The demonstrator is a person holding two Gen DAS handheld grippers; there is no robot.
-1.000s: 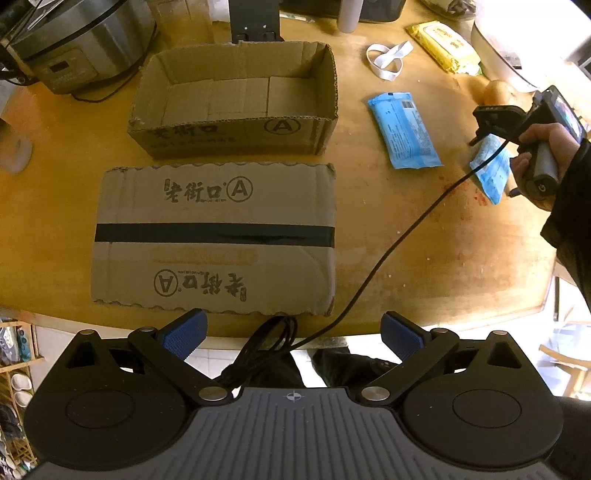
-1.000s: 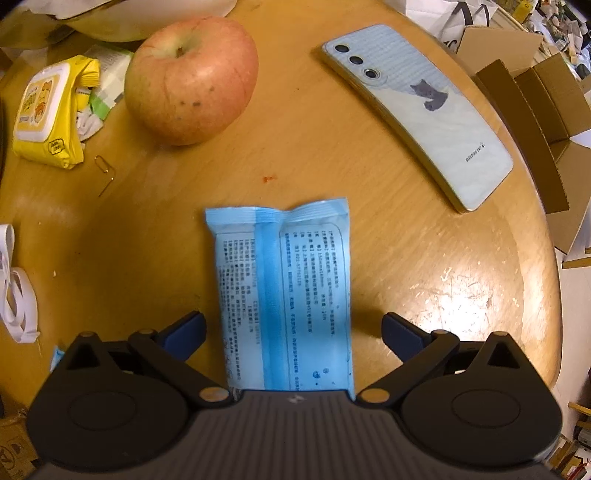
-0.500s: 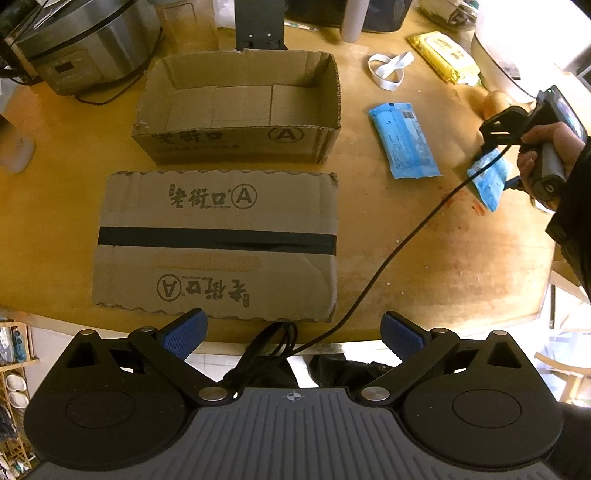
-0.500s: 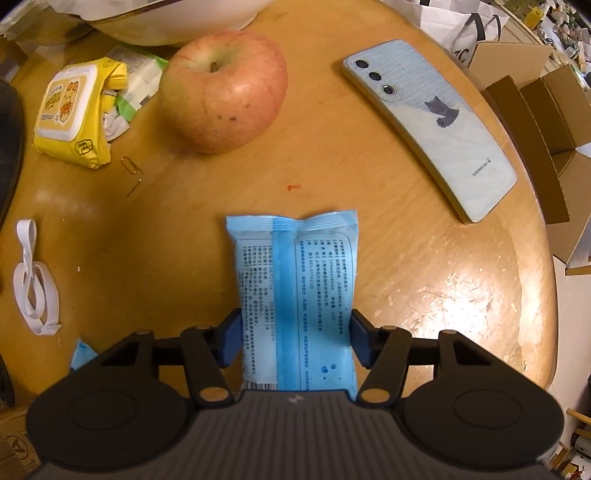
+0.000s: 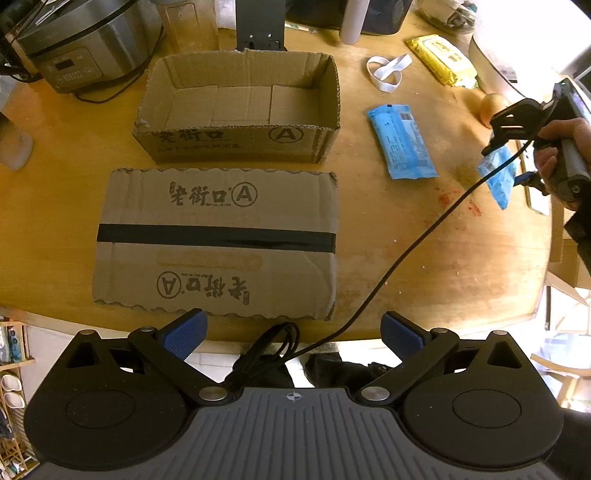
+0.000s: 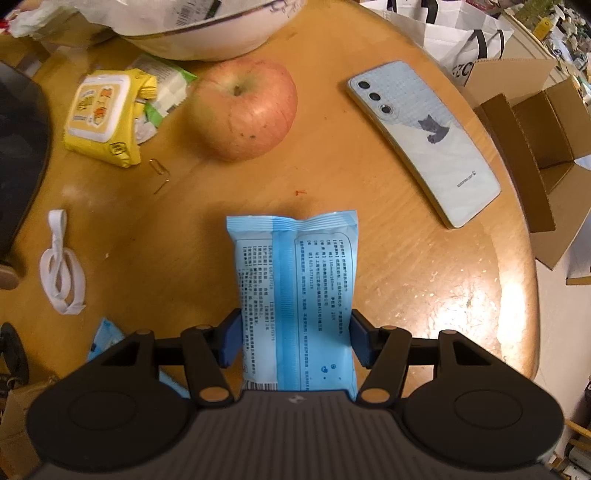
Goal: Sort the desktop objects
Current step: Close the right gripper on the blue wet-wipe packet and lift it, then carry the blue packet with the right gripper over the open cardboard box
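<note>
My right gripper [image 6: 295,341] is shut on a light blue tissue pack [image 6: 295,295] and holds it lifted above the wooden table [image 6: 147,229]. In the left wrist view the same pack [image 5: 498,177] hangs in the right gripper at the far right. A second blue tissue pack [image 5: 400,140] lies flat on the table right of an open cardboard box [image 5: 240,110]. My left gripper [image 5: 293,332] is open and empty, just off the table's near edge in front of a flat cardboard lid [image 5: 218,240].
An apple [image 6: 243,110], a phone [image 6: 424,144] lying face down, a yellow wipes pack [image 6: 103,114], a white strap [image 6: 62,266] and a paper clip [image 6: 160,175] lie on the table. A big bowl [image 6: 207,33] stands at the back. A rice cooker [image 5: 81,40] stands back left.
My right gripper closed on the tissue pack and lifted it off the table. The left gripper stayed open and drew back slightly.
</note>
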